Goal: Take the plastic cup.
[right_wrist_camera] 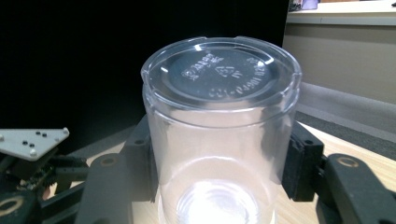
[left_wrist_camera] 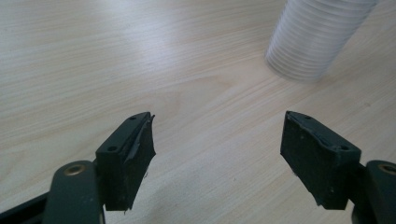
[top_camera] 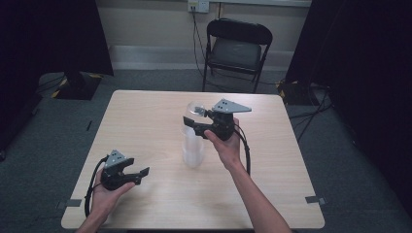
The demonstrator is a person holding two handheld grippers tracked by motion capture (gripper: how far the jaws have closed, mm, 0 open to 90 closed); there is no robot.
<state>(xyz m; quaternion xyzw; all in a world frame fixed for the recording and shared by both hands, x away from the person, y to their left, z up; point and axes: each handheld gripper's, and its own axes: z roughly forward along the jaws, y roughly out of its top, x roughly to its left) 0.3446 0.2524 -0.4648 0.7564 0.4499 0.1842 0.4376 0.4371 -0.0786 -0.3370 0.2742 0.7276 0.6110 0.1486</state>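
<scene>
The right hand-held gripper (top_camera: pixel 200 118) is clamping a clear plastic cup (top_camera: pixel 196 109), jaws pressing in on the cup's two sides. In the right gripper view that cup (right_wrist_camera: pixel 219 135) is sitting upside down between the pads, its embossed base facing up and toward the camera, so you're looking straight at the moulded lettering. From the high view, the cup is tilting up off the top of the stack of clear cups (top_camera: pixel 193 148) standing near the middle of the counter (top_camera: pixel 145 116), with the person's right hand (top_camera: pixel 224 141) wrapping the gripper body just beside the stack.

The left hand-held gripper (top_camera: pixel 141 173) is hanging out well apart from all that, near the counter's front left corner, jaws standing wide apart with nothing between them. The left gripper view is showing bare wood grain between its pads, and the ribbed lower part of the stack (left_wrist_camera: pixel 317 37) off at the upper right, resting on the counter (left_wrist_camera: pixel 140 60).

Behind the counter a black folding chair (top_camera: pixel 237 48) is sitting against the wall.
</scene>
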